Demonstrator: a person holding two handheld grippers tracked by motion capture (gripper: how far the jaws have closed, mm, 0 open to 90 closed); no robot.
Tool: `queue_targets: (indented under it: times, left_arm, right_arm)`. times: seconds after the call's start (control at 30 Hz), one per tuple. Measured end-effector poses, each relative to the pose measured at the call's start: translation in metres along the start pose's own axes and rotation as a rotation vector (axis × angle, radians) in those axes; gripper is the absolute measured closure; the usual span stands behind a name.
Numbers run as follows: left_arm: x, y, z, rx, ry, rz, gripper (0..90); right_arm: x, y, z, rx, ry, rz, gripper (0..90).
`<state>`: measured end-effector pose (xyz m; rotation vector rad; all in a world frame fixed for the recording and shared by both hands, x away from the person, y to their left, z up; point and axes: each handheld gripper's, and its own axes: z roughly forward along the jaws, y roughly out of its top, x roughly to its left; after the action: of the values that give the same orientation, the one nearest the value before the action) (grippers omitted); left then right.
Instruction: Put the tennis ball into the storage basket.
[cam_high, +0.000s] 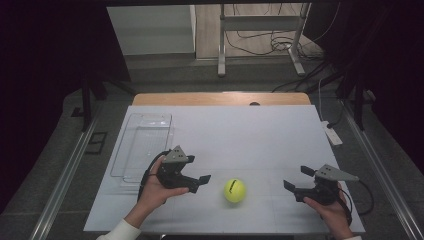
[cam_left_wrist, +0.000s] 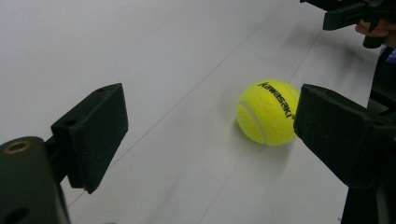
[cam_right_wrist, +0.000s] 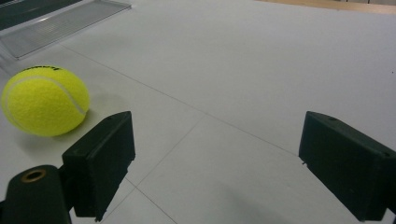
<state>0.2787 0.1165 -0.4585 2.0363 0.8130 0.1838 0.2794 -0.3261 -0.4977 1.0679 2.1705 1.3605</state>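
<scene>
A lab-like recording room: dark curtains flank a white-covered counter, with loose cables and a metal stand on the floor behind.

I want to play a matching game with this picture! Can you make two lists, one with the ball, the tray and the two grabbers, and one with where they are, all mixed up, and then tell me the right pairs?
Things:
1. ball
2. tray
3. left gripper
4. right gripper

Places or states:
A. clear, lying at the left edge of the table
B. open, close to the ball on its left
C. yellow, lying between the two grippers
D. open, farther from the ball, on its right

Pairs: 1-C, 2-A, 3-B, 4-D
</scene>
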Motion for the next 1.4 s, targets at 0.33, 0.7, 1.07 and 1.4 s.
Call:
queue_targets:
  times: [0.33,0.7,1.07,1.4]
  left_arm:
    - [-0.005,0.006,0.012,0.028,-0.034,0.014,10.0]
    - [-0.011,0.008,0.027,0.063,-0.060,0.028,9.2]
    - [-0.018,0.009,0.041,0.086,-0.097,0.047,7.2]
    - [-0.021,0.012,0.048,0.099,-0.117,0.053,6.8]
  right_arm:
    - [0.000,0.000,0.000,0.003,-0.002,-0.004,11.1]
    - [0.000,0.000,0.000,0.001,0.000,0.000,11.1]
    - [0.000,0.000,0.000,0.002,-0.001,-0.002,11.1]
    - [-0.001,-0.001,0.000,0.003,0.000,-0.004,11.1]
